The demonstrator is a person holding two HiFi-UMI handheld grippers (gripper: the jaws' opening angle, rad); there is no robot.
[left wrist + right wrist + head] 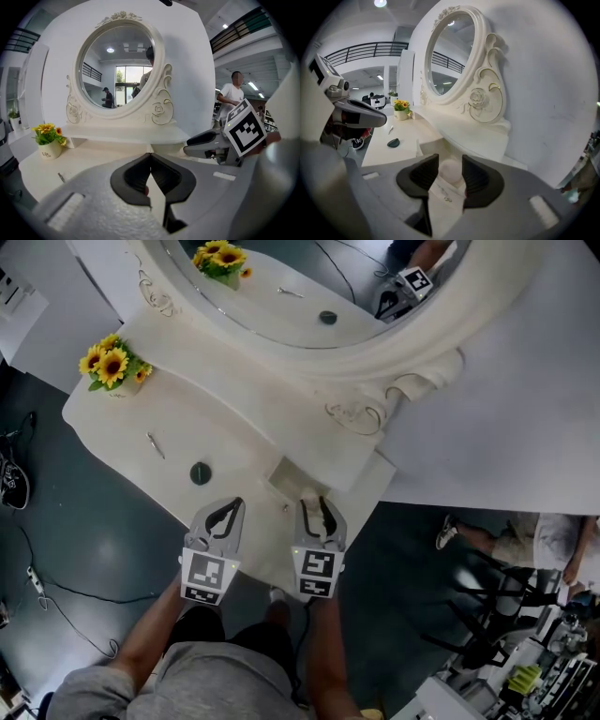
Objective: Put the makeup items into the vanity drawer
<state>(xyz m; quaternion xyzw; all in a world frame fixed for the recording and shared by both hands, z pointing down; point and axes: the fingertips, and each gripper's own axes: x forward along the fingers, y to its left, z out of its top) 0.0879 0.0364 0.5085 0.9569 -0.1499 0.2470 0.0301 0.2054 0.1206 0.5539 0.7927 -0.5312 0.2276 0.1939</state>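
Observation:
The white vanity (pixel 234 418) has a small open drawer (pixel 284 476) at its near right edge. My right gripper (pixel 317 506) hangs over that drawer. Its jaws stand apart around a white tube with a pale round cap (pixel 451 171), and the pads do not seem to press on it. My left gripper (pixel 228 510) hovers just left of the drawer, shut, with nothing visible at its tips (pixel 150 157). A dark round compact (pixel 201 473) and a thin silvery stick (pixel 155 445) lie on the tabletop to the left.
A pot of sunflowers (pixel 112 365) stands at the table's far left, under the oval mirror (pixel 309 277). Cables and a shoe (pixel 13 480) lie on the dark floor to the left. A person (pixel 232 93) walks in the background on the right.

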